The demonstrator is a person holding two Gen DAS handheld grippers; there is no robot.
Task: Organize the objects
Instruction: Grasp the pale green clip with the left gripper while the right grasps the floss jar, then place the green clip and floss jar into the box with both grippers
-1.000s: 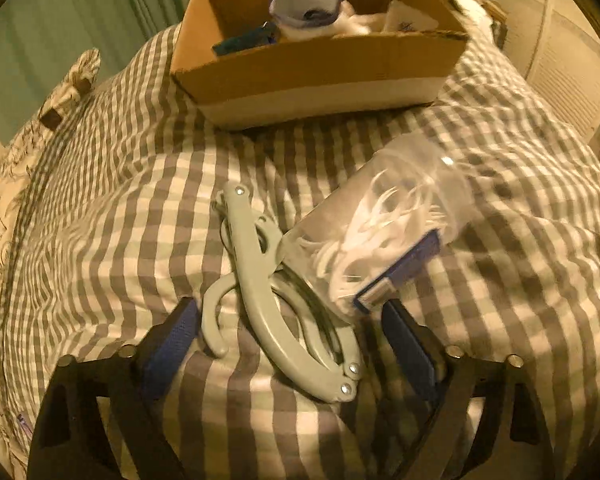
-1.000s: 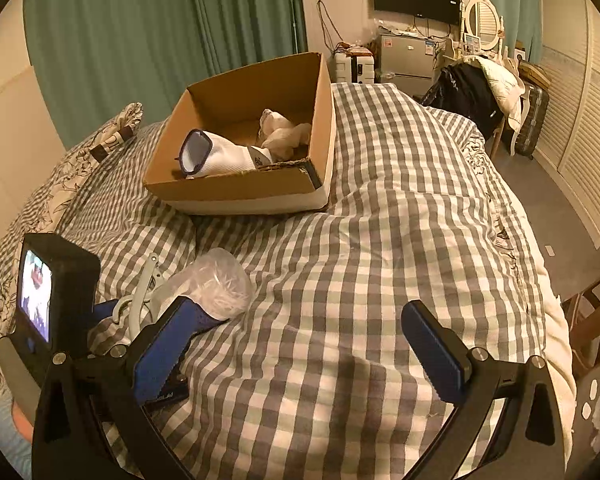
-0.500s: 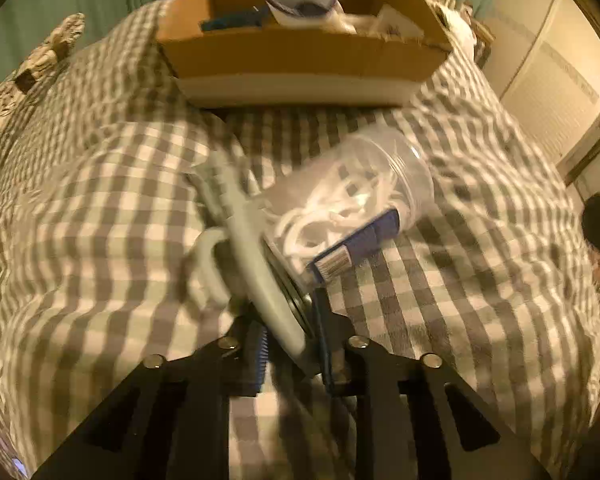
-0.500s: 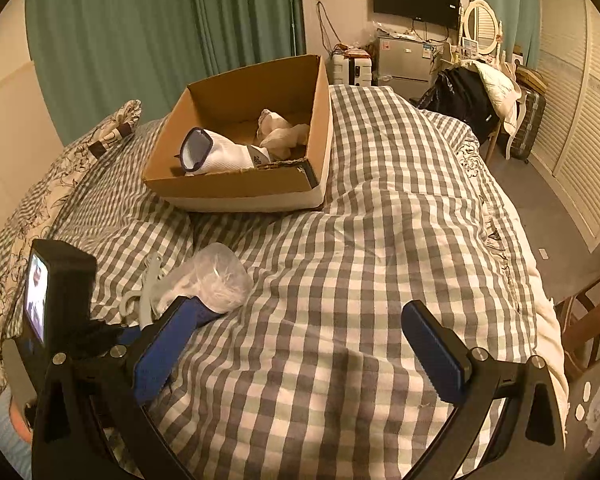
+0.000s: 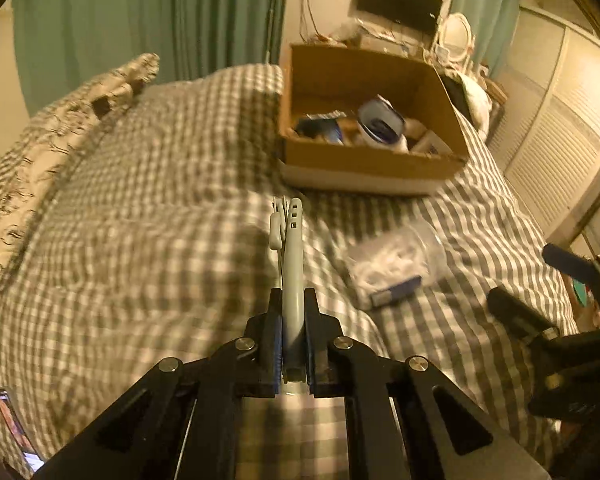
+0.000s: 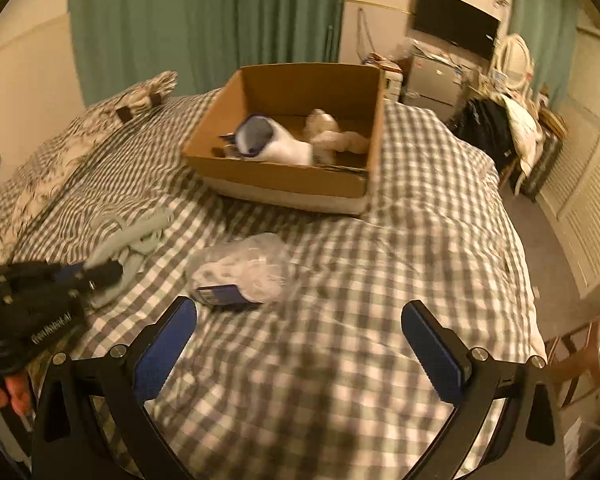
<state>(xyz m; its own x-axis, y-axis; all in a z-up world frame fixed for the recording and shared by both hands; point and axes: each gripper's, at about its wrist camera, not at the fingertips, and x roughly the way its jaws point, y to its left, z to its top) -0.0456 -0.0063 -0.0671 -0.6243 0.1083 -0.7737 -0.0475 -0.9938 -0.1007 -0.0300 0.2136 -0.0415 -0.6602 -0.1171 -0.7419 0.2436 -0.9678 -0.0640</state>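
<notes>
My left gripper (image 5: 292, 300) is shut on a grey-green plastic hanger (image 5: 292, 248), which sticks out edge-on between the pads, lifted above the checked bedcover. In the right wrist view the left gripper (image 6: 96, 276) holds the hanger (image 6: 136, 236) at the left. A clear jar of white floss picks (image 5: 392, 272) lies on its side on the cover, right of the hanger. My right gripper (image 6: 298, 312) stands open just in front of the jar (image 6: 244, 272), nothing between its fingers. The cardboard box (image 6: 284, 176) with several items sits beyond.
A patterned pillow (image 5: 60, 132) lies at the left of the bed. A phone screen (image 5: 12, 420) shows at the lower left. The bed's right edge (image 6: 520, 280) drops to the floor, with furniture and louvred doors beyond. A hand (image 6: 4, 392) holds the left gripper.
The left gripper closed on the hanger and lifted it off the cover, away from the jar. The jar stayed lying on the bed. The right gripper came closer to the jar.
</notes>
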